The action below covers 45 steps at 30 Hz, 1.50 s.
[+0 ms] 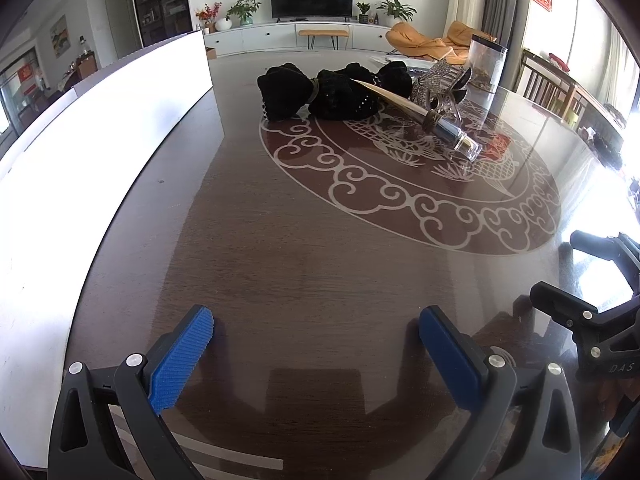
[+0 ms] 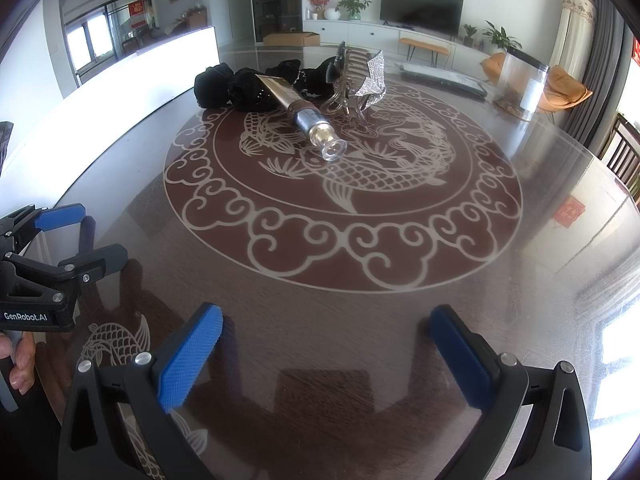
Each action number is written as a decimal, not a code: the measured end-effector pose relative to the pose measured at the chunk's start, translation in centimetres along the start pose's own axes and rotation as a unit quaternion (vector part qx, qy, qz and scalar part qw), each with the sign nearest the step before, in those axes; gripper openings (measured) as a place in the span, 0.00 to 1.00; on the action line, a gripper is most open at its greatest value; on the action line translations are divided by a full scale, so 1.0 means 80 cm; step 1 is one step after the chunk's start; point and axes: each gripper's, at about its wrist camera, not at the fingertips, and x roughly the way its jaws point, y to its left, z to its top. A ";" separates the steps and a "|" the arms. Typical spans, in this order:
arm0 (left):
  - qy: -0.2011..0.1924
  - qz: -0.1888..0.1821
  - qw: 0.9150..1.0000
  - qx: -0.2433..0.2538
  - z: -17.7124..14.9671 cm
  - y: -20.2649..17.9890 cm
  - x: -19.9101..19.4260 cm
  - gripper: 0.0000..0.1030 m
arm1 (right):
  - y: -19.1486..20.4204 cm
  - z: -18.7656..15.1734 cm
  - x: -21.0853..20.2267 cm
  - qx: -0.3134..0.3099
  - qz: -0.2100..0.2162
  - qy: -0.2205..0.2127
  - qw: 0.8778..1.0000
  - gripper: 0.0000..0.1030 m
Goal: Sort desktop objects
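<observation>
While the gold cosmetic tube (image 2: 298,118) is lying near the middle of the dark table (image 2: 360,320), its clear cap pointing toward the cameras and its tail resting on the black scrunchies (image 2: 240,84), a clear hair claw (image 2: 348,80) is sitting just beside it. Both grippers are hovering low at the near edge, well apart from these: left gripper (image 1: 316,344) and right gripper (image 2: 326,344) are gaping wide, holding nothing. A white board (image 1: 100,128) is glaring out at left.

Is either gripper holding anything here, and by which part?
Nothing is held. The left gripper and right gripper are both open over the table; the cosmetic tube lies untouched.
</observation>
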 end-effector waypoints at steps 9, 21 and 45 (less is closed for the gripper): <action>-0.002 0.001 1.000 0.000 -0.001 0.000 0.000 1.00 | 0.000 0.000 0.000 0.000 0.000 0.000 1.000 1.00; -0.001 0.033 0.998 -0.049 -0.007 0.032 -0.003 1.00 | -0.004 0.007 0.003 0.002 -0.006 0.012 1.000 1.00; -0.004 0.043 0.997 -0.062 -0.005 0.040 0.002 1.00 | 0.056 0.183 0.105 -0.066 0.044 0.020 0.997 0.26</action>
